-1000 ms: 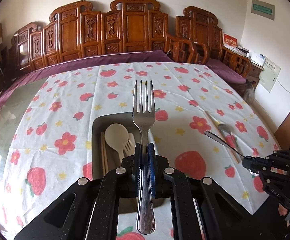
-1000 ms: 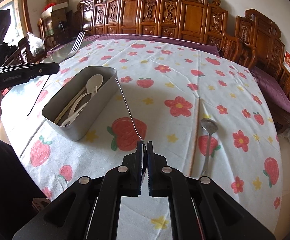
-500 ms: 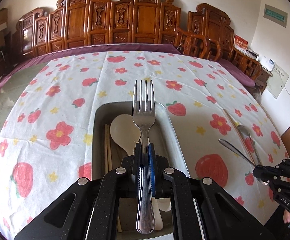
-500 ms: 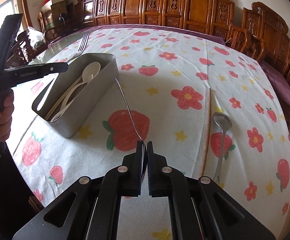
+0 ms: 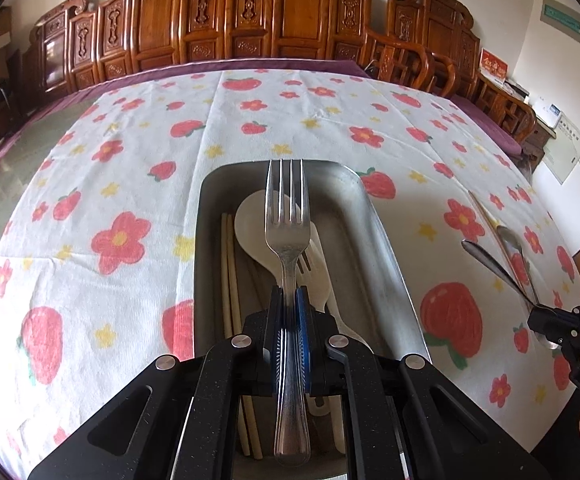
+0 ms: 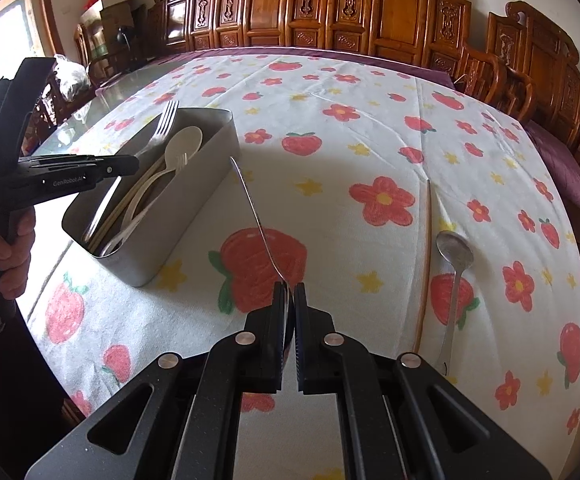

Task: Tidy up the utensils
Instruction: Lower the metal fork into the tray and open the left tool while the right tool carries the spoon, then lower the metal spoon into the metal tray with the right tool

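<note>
My left gripper [image 5: 289, 292] is shut on the neck of a metal fork [image 5: 288, 220], tines pointing away, held just above a grey metal box [image 5: 378, 232]. In the box lie a beige spoon [image 5: 250, 216], a beige fork and wooden chopsticks [image 5: 228, 272]. The right wrist view shows the same fork [image 6: 166, 120] slanting over the box [image 6: 194, 200]. My right gripper [image 6: 290, 286] is shut on a thin curved metal utensil [image 6: 256, 216] whose handle sticks up and away, to the right of the box. A metal spoon [image 6: 454, 256] and a single chopstick [image 6: 426, 260] lie on the cloth further right.
A strawberry and flower tablecloth [image 5: 122, 184] covers the table. Carved wooden chairs [image 5: 250, 20] line its far side, and bare glass table shows at the left edge [image 5: 18, 160]. A hand [image 6: 6, 256] holds the left gripper's handle at the near left.
The left gripper has come down and forward with the fork, so the box now fills more of its view. The right gripper has shifted slightly, still holding its utensil.
</note>
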Tool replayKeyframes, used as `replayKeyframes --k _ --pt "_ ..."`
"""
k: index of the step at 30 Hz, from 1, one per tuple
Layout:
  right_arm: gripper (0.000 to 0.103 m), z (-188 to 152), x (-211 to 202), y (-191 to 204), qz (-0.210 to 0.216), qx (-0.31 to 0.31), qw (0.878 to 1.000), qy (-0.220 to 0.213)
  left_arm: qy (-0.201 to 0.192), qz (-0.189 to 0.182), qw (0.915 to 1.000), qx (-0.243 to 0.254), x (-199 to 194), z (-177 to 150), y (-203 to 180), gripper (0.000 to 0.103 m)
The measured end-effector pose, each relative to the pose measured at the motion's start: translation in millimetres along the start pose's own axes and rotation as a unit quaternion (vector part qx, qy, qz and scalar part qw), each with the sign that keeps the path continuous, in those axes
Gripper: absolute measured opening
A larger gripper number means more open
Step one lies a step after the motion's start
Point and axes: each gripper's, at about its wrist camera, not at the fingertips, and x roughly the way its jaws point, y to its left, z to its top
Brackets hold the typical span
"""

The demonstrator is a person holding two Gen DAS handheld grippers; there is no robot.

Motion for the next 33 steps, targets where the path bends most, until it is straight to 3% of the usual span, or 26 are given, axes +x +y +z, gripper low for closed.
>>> replayKeyframes --k 8,16,29,33 --pt "0.006 5 -10 12 -0.003 0.001 1.0 -0.001 -0.01 -0.003 0.9999 0.002 -10 2 1 0.007" --pt "0.006 24 -17 36 0.018 0.019 1.0 -0.014 -0.052 0.003 0.9986 0.009 -44 8 12 0.008" --pt "0.006 69 20 89 0.056 0.075 0.996 0.006 -0.097 0.025 0.9948 -0.013 -79 21 55 0.04" --pt "0.006 78 40 93 0.067 0.114 0.991 0.021 -0.1 0.026 0.9942 -0.029 -81 23 66 0.04"
